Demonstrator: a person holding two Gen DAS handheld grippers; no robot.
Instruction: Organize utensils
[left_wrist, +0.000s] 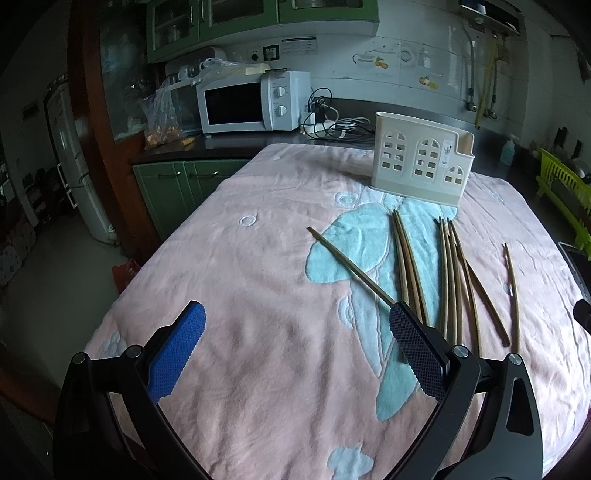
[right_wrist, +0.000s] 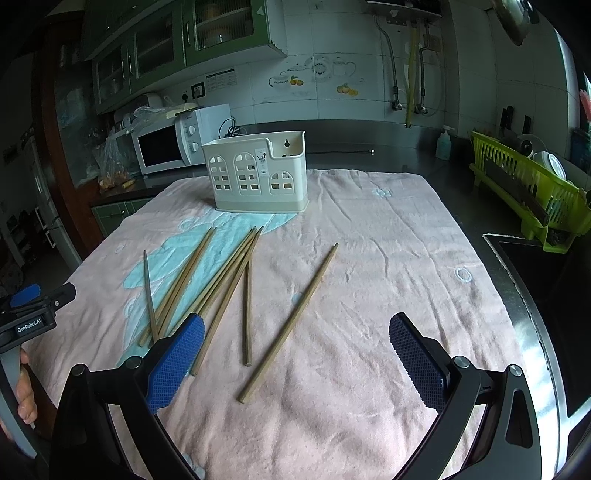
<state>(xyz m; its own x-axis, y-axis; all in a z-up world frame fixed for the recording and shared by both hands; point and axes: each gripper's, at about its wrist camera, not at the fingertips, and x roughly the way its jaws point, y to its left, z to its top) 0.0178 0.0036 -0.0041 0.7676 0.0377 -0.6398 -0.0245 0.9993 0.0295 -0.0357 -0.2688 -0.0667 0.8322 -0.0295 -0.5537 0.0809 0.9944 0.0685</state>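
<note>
Chopsticks (right_wrist: 288, 325) loose on towel (right_wrist: 369, 332), outside holder (right_wrist: 258, 177)

a pink towel (right_wrist: 369, 258) with a pale turquoise figure and small white ring motifs fills the middle of both views. on it lie tan wooden chopsticks (right_wrist: 229, 280), and at upper centre stands a cream utensil holder (right_wrist: 258, 177) with arched window cutouts. the gripper pads (right_wrist: 177, 362) are blue with a fine dotted texture on black arms. at right of the right wrist view, a lime green dish rack (right_wrist: 524, 184); at upper left, a white microwave (right_wrist: 166, 144) and green cabinets (right_wrist: 155, 40).
</note>
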